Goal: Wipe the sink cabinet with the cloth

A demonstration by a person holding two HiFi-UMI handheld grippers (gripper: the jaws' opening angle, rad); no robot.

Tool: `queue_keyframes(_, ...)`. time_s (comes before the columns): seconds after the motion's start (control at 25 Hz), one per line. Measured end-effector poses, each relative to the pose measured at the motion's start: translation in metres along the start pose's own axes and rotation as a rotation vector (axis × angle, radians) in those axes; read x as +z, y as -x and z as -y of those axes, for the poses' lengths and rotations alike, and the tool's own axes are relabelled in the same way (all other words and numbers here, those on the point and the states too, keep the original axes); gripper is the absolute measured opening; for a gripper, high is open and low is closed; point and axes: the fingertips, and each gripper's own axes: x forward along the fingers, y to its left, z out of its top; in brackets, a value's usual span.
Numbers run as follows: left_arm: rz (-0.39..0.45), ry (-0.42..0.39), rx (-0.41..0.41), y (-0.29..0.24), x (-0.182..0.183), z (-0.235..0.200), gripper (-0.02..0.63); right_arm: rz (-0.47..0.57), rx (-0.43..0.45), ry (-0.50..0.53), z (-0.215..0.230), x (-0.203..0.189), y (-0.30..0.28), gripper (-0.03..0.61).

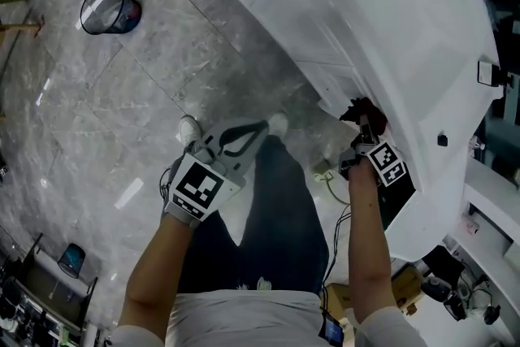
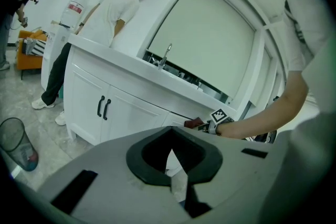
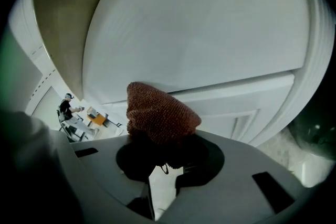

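Pressing the reddish-brown cloth [image 3: 160, 113] onto the white sink cabinet [image 1: 309, 20], my right tongs [image 1: 364, 123] are clamped tight on it. The knobbly bunch bulges out above the jaws and touches a framed panel on the cabinet front. Black-and-white square markers show on both cubes, patterns only. Off to the side stands a white cylinder [image 2: 73, 8] with a red label, its print too small to read. My right forearm reaches forward, nearly straight, with the wrist up close to the cabinet. My left tongs [image 1: 258, 128] hang low over the grey marble floor [image 1: 122, 110], jaws together with nothing between them. That arm is bent and held away from the cabinet. A mesh bin [image 1: 110, 9] stands well apart on the floor.
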Motion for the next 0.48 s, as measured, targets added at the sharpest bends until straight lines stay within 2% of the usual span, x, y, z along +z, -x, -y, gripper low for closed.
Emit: queue_keyframes(0.48, 0.031, 0.031, 0.058, 0.012, 0.003, -0.026, 0.009, -0.046, 0.104, 0.039, -0.071, -0.005, -0.045, 0.086)
